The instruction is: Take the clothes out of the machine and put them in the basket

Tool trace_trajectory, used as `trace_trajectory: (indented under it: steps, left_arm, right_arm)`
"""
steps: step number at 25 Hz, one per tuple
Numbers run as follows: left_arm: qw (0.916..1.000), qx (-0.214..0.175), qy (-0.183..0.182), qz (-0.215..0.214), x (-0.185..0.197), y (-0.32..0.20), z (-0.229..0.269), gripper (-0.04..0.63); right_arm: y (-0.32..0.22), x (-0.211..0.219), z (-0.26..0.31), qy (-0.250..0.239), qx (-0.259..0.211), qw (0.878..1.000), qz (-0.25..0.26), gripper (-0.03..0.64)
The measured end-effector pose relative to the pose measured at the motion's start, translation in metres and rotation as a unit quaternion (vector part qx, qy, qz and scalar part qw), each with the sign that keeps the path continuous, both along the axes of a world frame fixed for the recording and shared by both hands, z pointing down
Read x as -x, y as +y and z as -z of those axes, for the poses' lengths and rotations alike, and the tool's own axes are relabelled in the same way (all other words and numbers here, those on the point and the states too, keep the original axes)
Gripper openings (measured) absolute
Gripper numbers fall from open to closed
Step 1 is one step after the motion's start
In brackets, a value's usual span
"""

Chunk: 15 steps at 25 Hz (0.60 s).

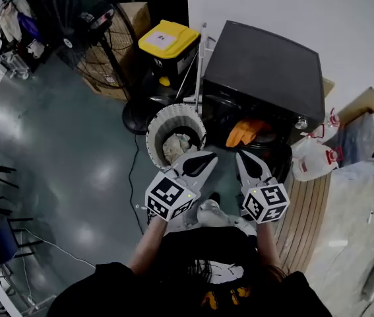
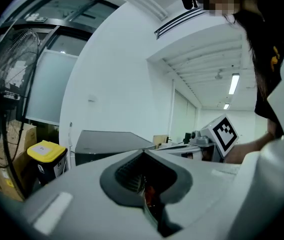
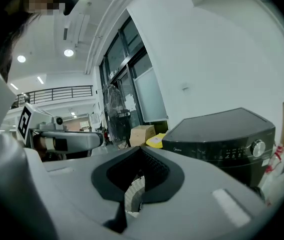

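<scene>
**Head view:** we see the left gripper (image 1: pixel 208 157) and right gripper (image 1: pixel 241 157) side by side, fingers pressed together, holding nothing. Orange clothes (image 1: pixel 246 132) lie in the open black front-loading machine (image 1: pixel 266 65), beside the white perforated plastic basket (image 1: pixel 159 125).

**Left gripper view:** closed fingers point towards the machine.

**Right gripper view:** fingers closed; the machine stands right.

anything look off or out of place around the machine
An orange garment hangs partly out of the washing machine's open front instead of lying inside. Nothing else stands out: the basket stands upright beside the machine with pale cloth in it, and nothing looks spilled or damaged.
</scene>
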State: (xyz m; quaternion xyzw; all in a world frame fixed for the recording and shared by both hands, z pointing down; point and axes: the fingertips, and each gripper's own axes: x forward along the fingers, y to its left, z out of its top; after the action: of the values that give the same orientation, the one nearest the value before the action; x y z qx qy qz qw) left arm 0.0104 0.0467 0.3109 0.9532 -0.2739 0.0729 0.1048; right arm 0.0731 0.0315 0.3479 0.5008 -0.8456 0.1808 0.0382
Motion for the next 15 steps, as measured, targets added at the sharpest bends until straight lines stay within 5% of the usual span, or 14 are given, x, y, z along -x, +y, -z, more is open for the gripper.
trace_trajectory:
  steps: [15]
  left_arm:
    - [0.9943,0.018,-0.050,-0.093,-0.080,-0.064,-0.022,0.001]
  right_arm:
    - [-0.061,-0.079,-0.033,-0.046,0.027,0.995,-0.082,0.011]
